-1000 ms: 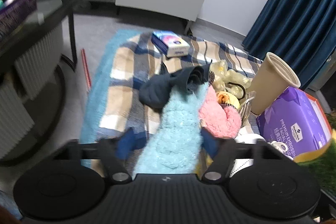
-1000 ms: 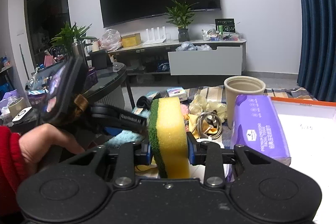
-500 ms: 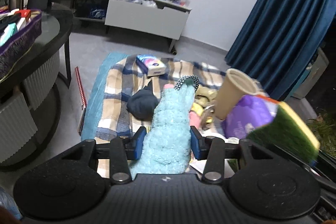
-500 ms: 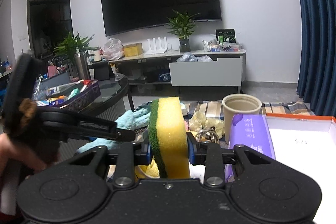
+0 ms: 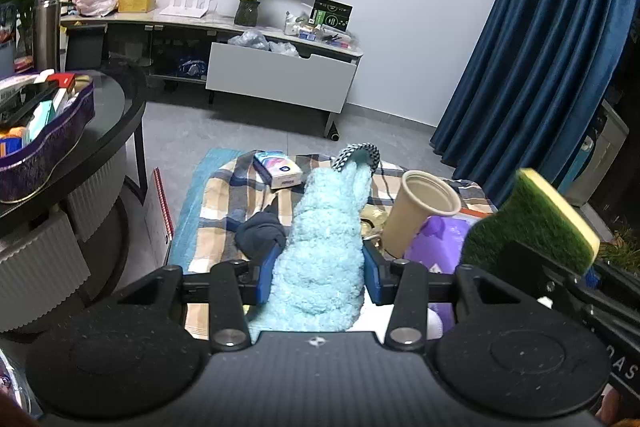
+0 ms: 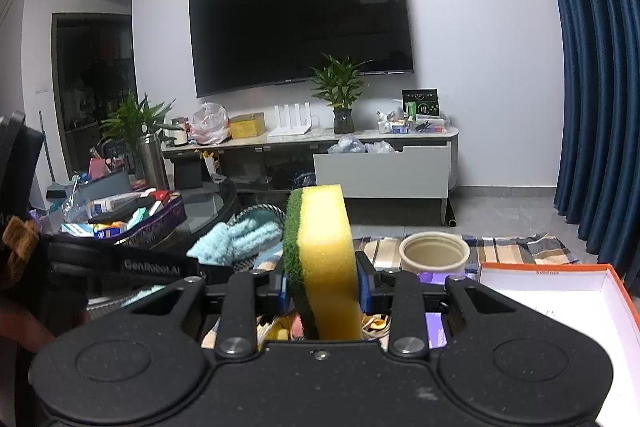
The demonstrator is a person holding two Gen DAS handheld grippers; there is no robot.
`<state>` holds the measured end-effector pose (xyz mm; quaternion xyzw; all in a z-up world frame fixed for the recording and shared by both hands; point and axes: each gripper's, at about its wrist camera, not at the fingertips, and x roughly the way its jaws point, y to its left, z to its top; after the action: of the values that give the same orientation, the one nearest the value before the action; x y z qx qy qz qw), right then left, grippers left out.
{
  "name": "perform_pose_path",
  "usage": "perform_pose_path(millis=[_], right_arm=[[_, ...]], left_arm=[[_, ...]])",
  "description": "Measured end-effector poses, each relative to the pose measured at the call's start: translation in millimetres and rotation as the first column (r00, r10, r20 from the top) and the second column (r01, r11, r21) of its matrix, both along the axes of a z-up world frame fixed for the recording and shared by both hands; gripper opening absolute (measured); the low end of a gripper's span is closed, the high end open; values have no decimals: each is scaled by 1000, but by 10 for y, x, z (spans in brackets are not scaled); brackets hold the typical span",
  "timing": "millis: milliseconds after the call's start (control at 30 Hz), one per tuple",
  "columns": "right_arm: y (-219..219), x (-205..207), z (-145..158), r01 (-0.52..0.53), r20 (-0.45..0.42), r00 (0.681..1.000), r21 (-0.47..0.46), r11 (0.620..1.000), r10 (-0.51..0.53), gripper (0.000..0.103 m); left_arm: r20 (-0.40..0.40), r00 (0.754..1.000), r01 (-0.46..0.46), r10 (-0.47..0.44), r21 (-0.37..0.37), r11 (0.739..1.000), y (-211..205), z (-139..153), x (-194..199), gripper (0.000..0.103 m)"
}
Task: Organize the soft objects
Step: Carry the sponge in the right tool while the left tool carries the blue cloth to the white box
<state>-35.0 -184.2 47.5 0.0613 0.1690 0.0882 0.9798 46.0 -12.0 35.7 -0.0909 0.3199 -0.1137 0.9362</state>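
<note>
My left gripper (image 5: 318,277) is shut on a fluffy light-blue sock (image 5: 326,235) and holds it up above the plaid blanket (image 5: 224,203). The sock also shows in the right wrist view (image 6: 236,239). My right gripper (image 6: 322,285) is shut on a yellow sponge with a green scrub side (image 6: 320,259), held upright in the air. The sponge shows at the right of the left wrist view (image 5: 532,223). A dark navy sock (image 5: 260,235) lies on the blanket below the left gripper.
A beige cup (image 5: 420,211), a purple tissue pack (image 5: 436,247) and a small blue box (image 5: 278,169) sit on the blanket. A white box with an orange rim (image 6: 560,307) is at the right. A round glass table (image 5: 80,147) stands at the left.
Both grippers have risen with their loads. The blue sock lifted off the blanket and off the dark sock. The sponge came into the left wrist view at the right.
</note>
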Motion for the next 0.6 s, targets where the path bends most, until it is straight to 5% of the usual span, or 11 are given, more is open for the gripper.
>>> perform_pose_path(millis=[600], right_arm=[[-309, 71, 265, 2, 30, 1000, -2, 1000, -2, 38]], left_arm=[[40, 999, -15, 13, 39, 999, -347, 181, -140, 44]])
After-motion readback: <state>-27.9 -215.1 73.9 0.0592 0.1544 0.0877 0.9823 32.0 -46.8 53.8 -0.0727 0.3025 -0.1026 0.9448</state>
